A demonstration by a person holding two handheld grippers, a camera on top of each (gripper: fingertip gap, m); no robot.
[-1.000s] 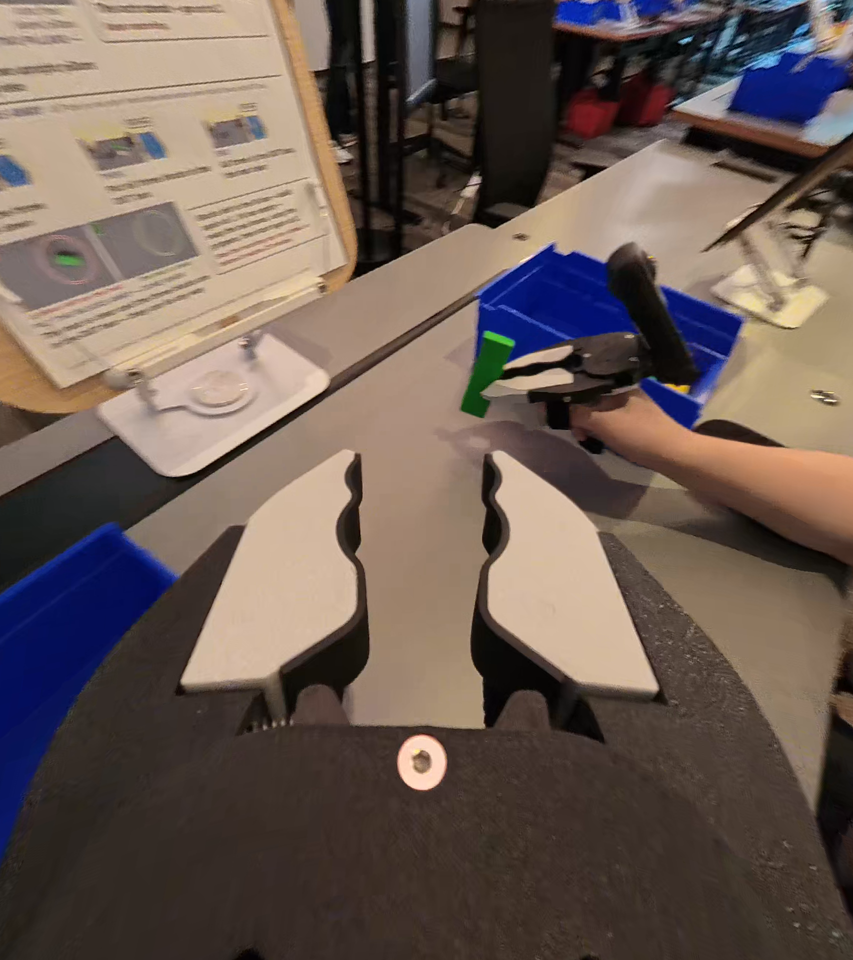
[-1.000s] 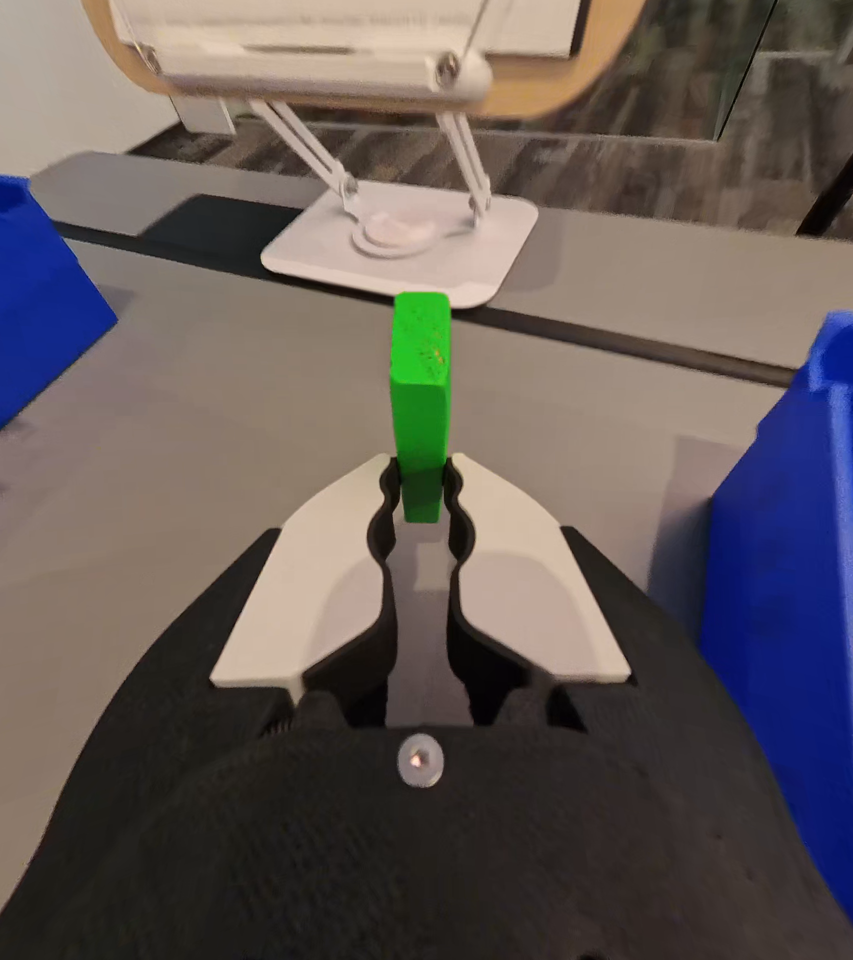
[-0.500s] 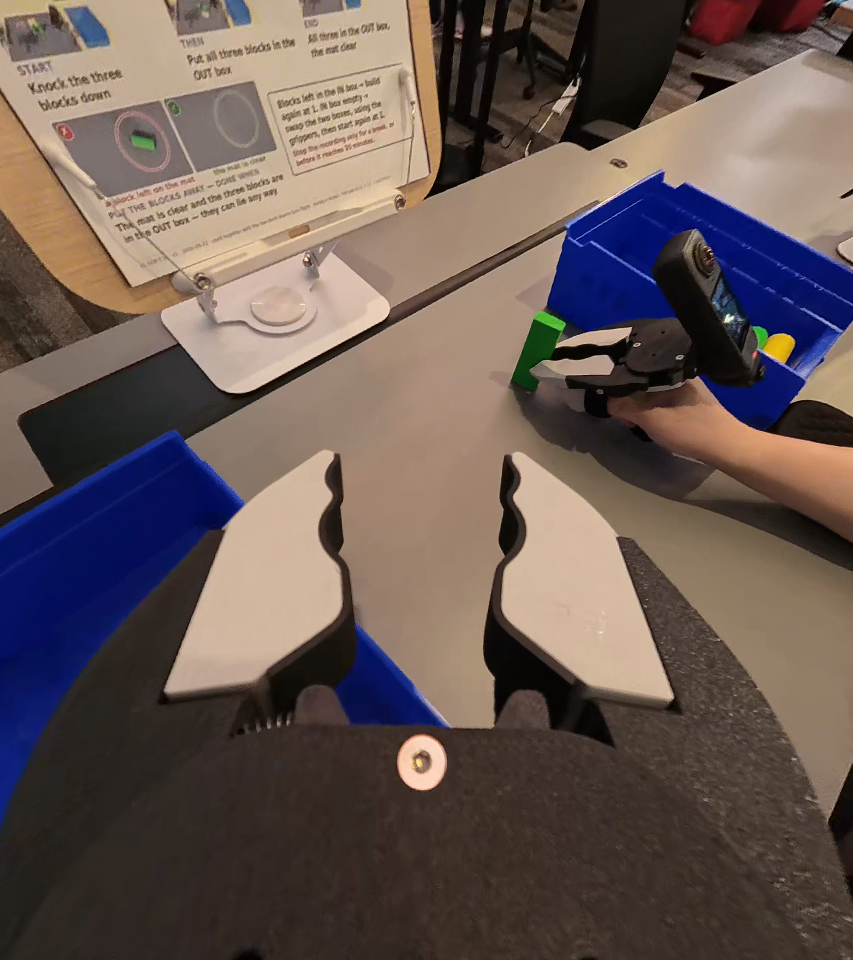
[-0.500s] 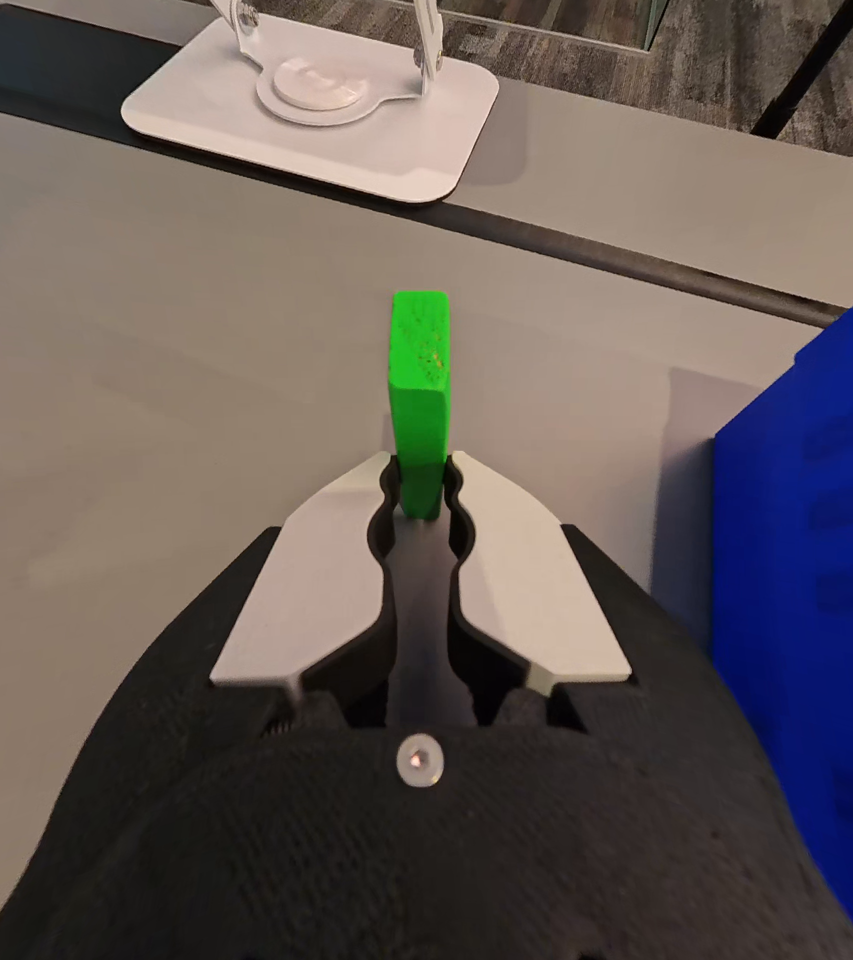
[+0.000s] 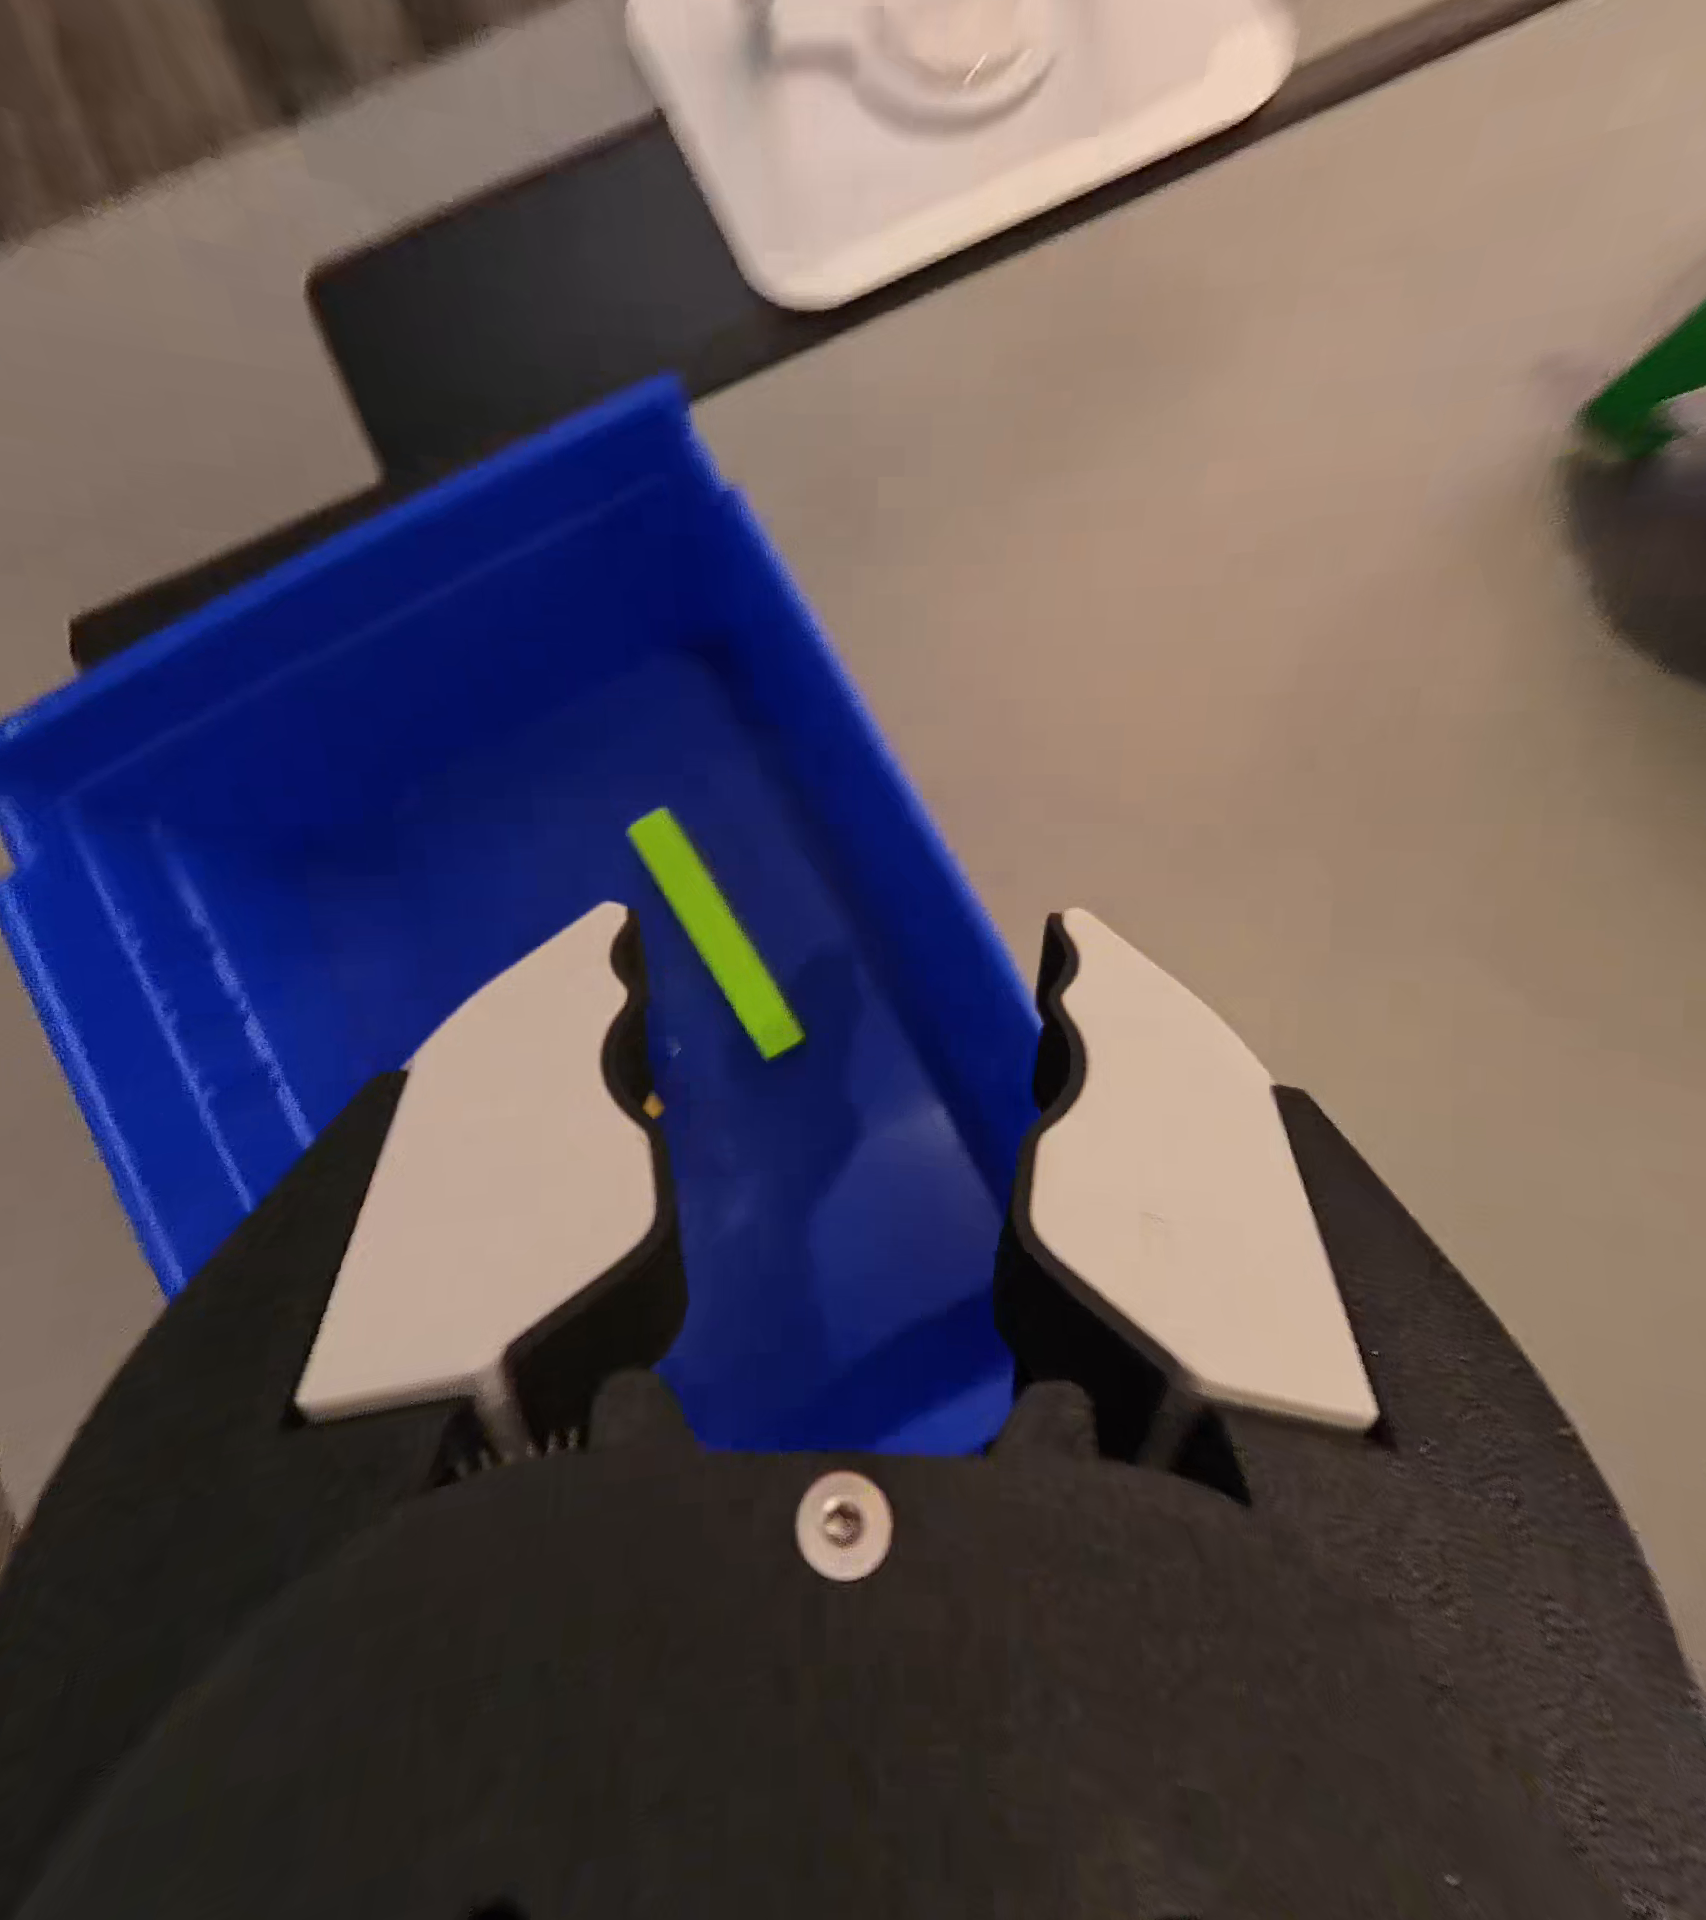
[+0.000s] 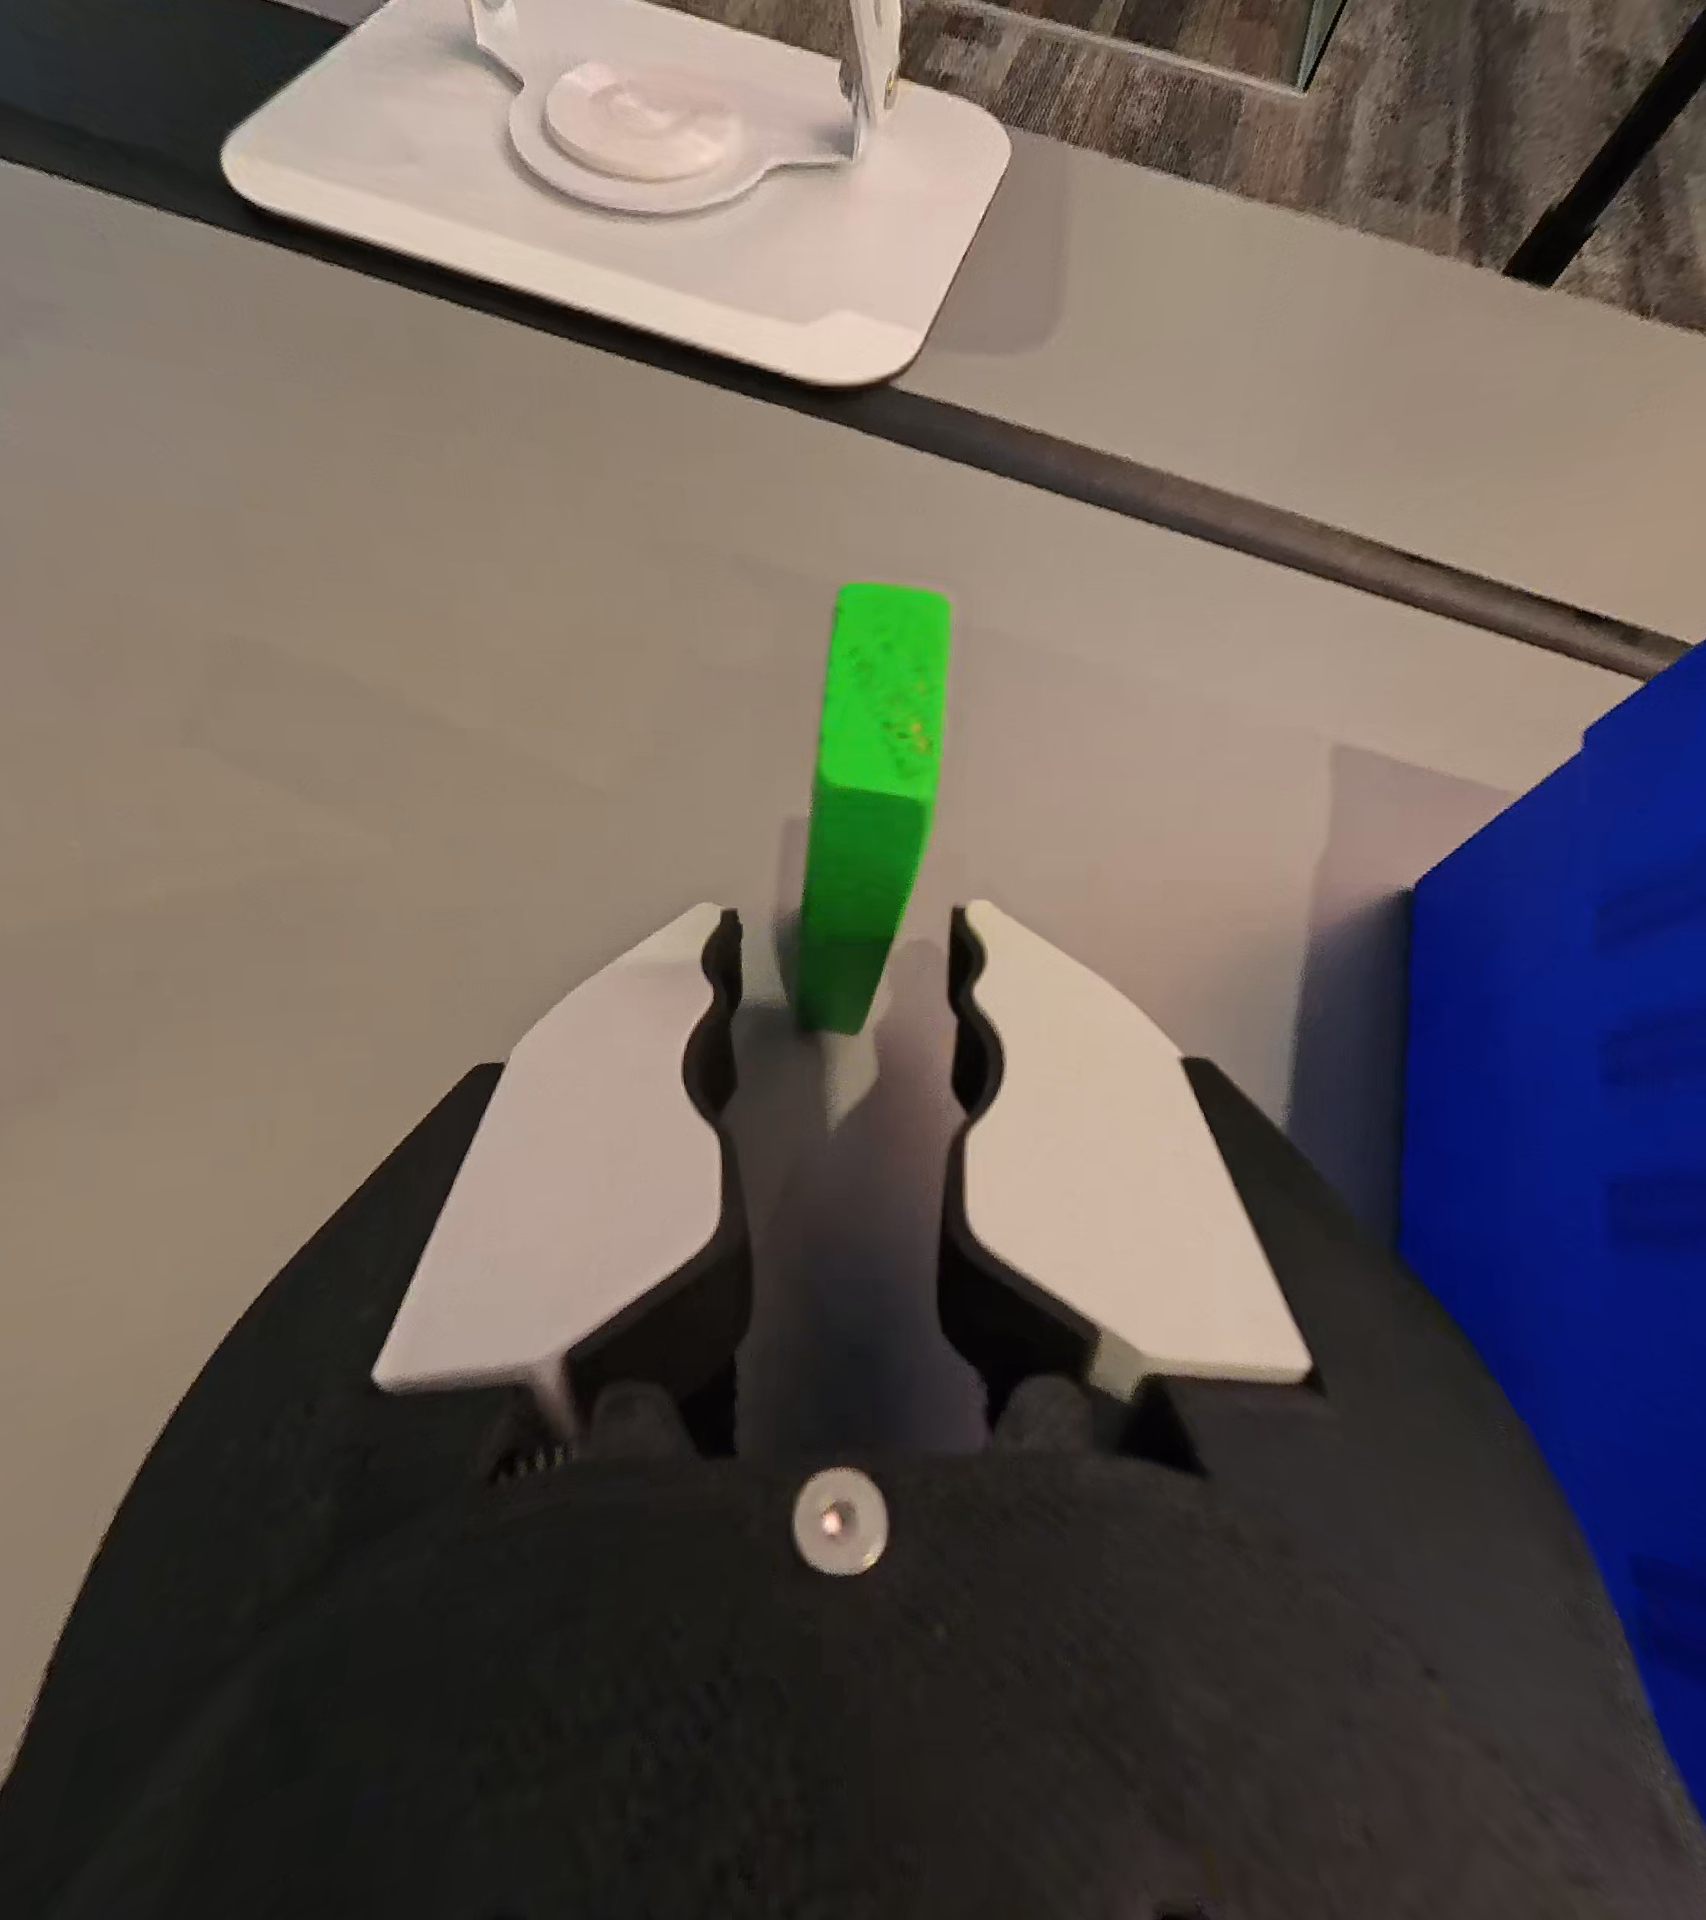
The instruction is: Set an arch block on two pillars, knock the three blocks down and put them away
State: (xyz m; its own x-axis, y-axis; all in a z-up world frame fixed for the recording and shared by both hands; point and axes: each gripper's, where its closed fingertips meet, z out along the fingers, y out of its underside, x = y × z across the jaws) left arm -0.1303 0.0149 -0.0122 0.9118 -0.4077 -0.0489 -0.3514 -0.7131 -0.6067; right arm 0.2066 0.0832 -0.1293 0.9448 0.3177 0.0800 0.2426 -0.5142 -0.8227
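right gripper point(image 6: 844, 961): half a second ago its jaws were clamped on the green block point(image 6: 875, 800); now they're spread apart, with a gap on each side of the block
green block: standing on end on the grey table point(image 6: 309, 727), centre of the right wrist frame, between the fingertips; leans a touch to the left at the base
left gripper point(image 5: 833, 951): has swung over the blue bin point(image 5: 392, 790), which only showed at the lower left before; jaws wide apart, holding nothing
blue bin contents: one lime-green flat block point(image 5: 714, 932) lying diagonally on the bin floor, middle of the left wrist frame; a small yellowish bit peeks out by the left finger, can't tell what it is
second blue bin point(image 6: 1607, 1091): right edge of the right wrist frame, only its outer wall shows, inside hidden
white stand base point(image 6: 620, 177): top of frame, across the dark seam
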